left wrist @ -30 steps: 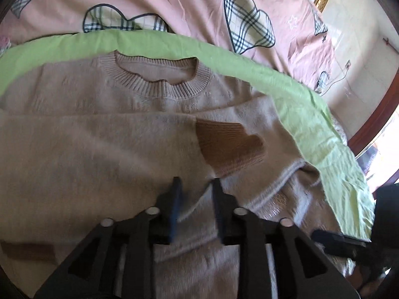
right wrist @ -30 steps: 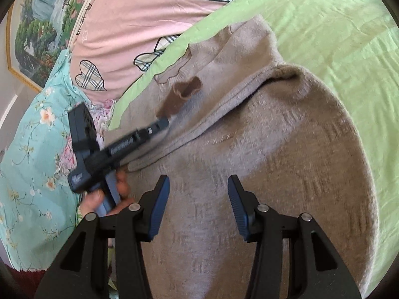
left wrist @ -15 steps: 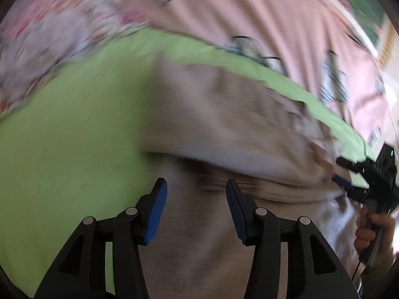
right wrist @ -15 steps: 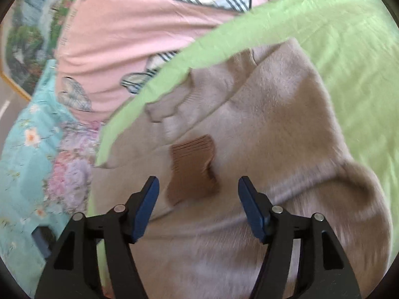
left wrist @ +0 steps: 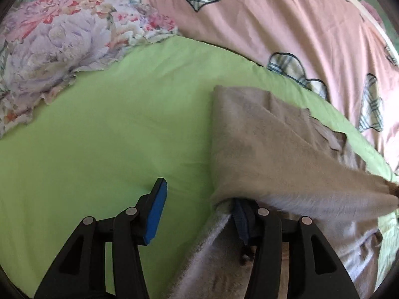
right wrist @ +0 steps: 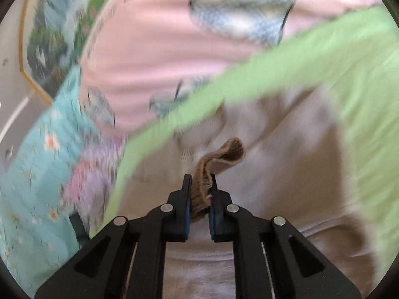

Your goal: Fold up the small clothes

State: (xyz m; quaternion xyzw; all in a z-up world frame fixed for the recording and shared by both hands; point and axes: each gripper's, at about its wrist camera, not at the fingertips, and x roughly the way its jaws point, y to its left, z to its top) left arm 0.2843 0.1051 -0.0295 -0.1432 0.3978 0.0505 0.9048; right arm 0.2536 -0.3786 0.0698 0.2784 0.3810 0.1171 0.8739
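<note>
- Bed [left wrist: 286, 20] fills both views, under a pink quilt printed with plaid hearts that runs across the top and upper right of the left wrist view.
- Green sheet [left wrist: 112, 129] lies over the bed and takes up the whole left and centre of the left wrist view; in the blurred right wrist view it shows as a band sweeping from the lower left up to the upper right.
- Beige sweater [left wrist: 249, 134] lies on the green sheet in the right half of the left wrist view, its left edge folded straight, one sleeve drawn out in a taut line toward the right edge of the frame; in the right wrist view the sweater fills the centre and lower right.
- Floral ruffled bedding [left wrist: 49, 47], pink and lilac, is bunched in the upper left of the left wrist view, touching the edge of the green sheet; a turquoise flowered cloth lies at the lower left of the right wrist view.
- Framed picture [right wrist: 47, 44] hangs at the upper left of the right wrist view, blurred.
- Left tongs [left wrist: 199, 214] sit at the bottom centre, spread wide apart and gripping nothing: the left blue pad is over the bare sheet, the right pad is tucked under the sweater's folded edge.
- Right tongs [right wrist: 199, 199] at the bottom centre are clenched on the sleeve cuff.
- Brown ribbed cuff [right wrist: 219, 159] stands up out of the pads, curling over to the right above the sweater body.
</note>
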